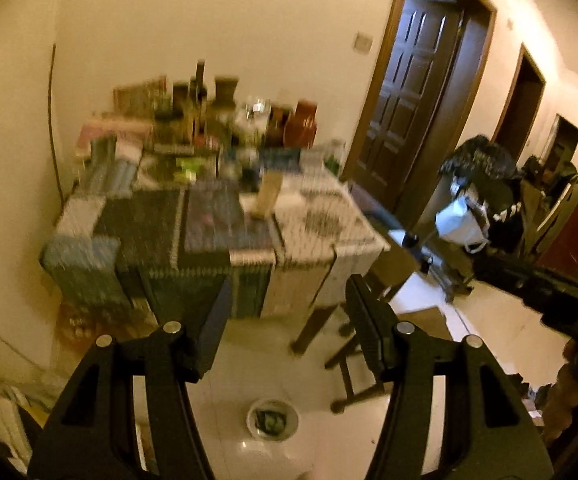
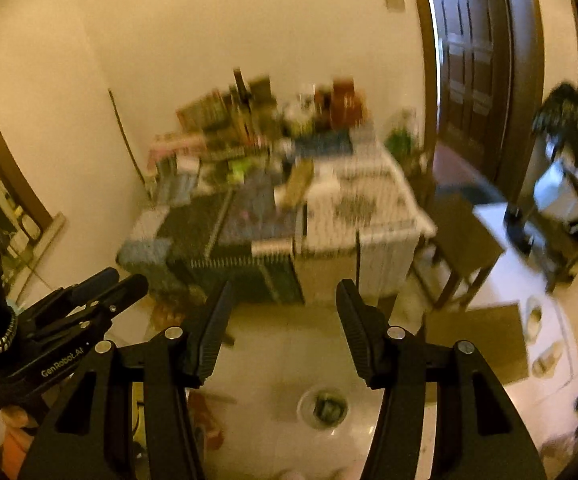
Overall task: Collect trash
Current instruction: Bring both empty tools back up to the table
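**Both grippers open and empty, bin on floor below**

Left gripper (image 1: 287, 312) is held above the floor, fingers spread wide, nothing between them. Right gripper (image 2: 285, 304) the same: wide open, empty. In the right wrist view the left gripper (image 2: 101, 284) shows at lower left, pointing toward the table, its body printed "GenRobot.AI". In the left wrist view the right gripper's dark body (image 1: 549, 292) enters from the right edge.

Bin (image 1: 272, 419) is a small round pale one on the white tile floor (image 1: 249, 360), low in frame between the left fingers; something dark lies inside (too blurred to name). Same bin (image 2: 323, 406) sits between the right fingers in the right view. Neither gripper touches it.

Table (image 1: 225, 224) stands ahead against the cream wall (image 1: 209, 20), covered in a patchwork cloth of dark and white panels. Its far side is crowded with bottles, jars and boxes, all motion-blurred. A tan upright box (image 1: 267, 196) stands near the table's middle. A green patch (image 1: 189, 168) lies just behind it to the left.

Dark wood door (image 1: 413, 92) is right of the table. A stool (image 1: 353, 364) stands by the table's near right corner. Flat cardboard (image 2: 485, 340) lies on the floor to the right. Farther right, a rack with a black bag (image 1: 477, 156) and a white bag (image 1: 461, 220).
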Available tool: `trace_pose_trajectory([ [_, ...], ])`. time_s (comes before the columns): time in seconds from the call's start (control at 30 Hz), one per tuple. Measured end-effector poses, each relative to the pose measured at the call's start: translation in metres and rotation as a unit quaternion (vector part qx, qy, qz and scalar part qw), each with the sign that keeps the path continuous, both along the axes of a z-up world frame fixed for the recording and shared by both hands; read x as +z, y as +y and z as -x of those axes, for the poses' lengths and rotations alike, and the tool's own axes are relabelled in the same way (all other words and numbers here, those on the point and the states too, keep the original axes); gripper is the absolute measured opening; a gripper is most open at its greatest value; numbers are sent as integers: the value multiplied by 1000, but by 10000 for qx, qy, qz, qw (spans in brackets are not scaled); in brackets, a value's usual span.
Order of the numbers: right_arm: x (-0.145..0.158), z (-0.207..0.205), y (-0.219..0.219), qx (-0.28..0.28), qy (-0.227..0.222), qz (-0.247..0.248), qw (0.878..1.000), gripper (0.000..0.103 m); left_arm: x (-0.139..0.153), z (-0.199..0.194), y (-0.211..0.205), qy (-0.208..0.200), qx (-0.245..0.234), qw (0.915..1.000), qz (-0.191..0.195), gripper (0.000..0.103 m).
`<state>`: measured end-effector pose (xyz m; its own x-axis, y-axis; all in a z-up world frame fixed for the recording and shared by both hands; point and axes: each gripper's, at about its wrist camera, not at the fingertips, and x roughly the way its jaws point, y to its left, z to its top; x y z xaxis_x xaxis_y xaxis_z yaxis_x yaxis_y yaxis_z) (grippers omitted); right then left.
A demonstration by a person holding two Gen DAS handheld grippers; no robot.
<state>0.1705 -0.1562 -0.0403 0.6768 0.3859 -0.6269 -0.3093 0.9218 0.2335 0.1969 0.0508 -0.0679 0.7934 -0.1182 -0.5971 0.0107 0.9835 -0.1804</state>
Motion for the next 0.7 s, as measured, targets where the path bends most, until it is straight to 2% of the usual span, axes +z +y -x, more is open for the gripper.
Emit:
trace_pose_trajectory([
  [0.13,31,15,3,-137,-644,56,9978,66,33,14,4,-412,-42,9991,-98,58],
  [0.17,37,17,4,-149,-762,58,9970,66,39,16,6,-502,-46,9987,-105,58],
  [0.3,47,17,8,-217,-1094,6,9938,83,57,19,11,-771,29,9969,-182,71],
  [0.33,49,17,8,-255,-1162,-9,9929,85,61,19,13,-811,44,9965,-201,74],
  [0.47,50,5,5,-271,-1237,-84,9919,85,62,4,11,-868,47,9958,-273,76],
  [0.57,44,-17,0,-203,-1195,-152,9925,85,61,-13,8,-834,136,9960,-293,77],
  [0.7,40,-48,-11,-104,-1107,-177,9936,85,61,-45,0,-751,303,9963,-286,84],
])
